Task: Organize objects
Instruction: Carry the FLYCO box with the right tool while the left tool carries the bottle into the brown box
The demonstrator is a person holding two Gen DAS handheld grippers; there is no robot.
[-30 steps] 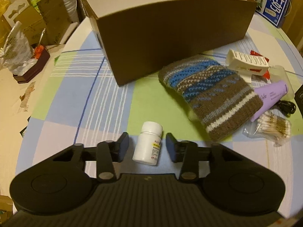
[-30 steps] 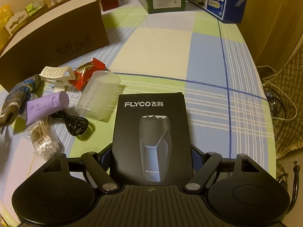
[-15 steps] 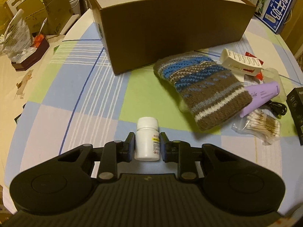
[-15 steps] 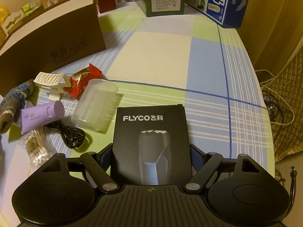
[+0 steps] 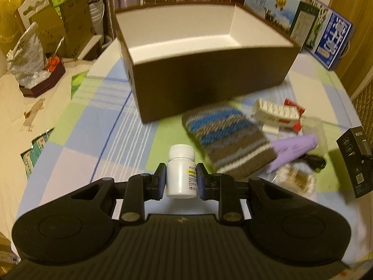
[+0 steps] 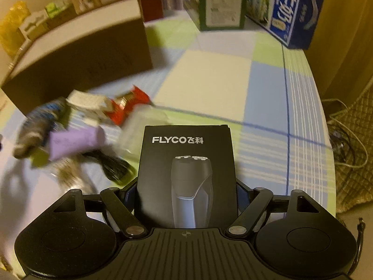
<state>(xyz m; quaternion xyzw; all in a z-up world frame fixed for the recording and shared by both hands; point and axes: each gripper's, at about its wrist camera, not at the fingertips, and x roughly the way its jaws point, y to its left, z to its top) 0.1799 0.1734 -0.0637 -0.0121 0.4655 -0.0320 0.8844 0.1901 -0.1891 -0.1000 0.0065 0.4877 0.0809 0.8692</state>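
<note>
My left gripper (image 5: 181,179) is shut on a small white pill bottle (image 5: 181,171), held above the checked tablecloth in front of the open brown box (image 5: 209,88) with a white inside. My right gripper (image 6: 186,200) is shut on a black FLYCO shaver box (image 6: 186,163), lifted off the cloth; that same shaver box (image 5: 355,158) shows at the right edge of the left wrist view. A striped knit pouch (image 5: 226,144), a white hair clip (image 5: 275,114), a purple tube (image 5: 293,151) and a bag of cotton swabs (image 5: 296,179) lie to the right of the bottle.
A red wrapper (image 6: 126,107), a clear plastic cup (image 6: 144,128) and a black cable (image 6: 112,165) lie left of the shaver box. Milk cartons (image 6: 293,7) stand at the table's far edge. Boxes and bags (image 5: 35,46) crowd the left side. The table edge (image 6: 326,140) runs along the right.
My left gripper closed on the pill bottle and raised it, so the inside of the brown box now shows. My right gripper has lifted the shaver box higher.
</note>
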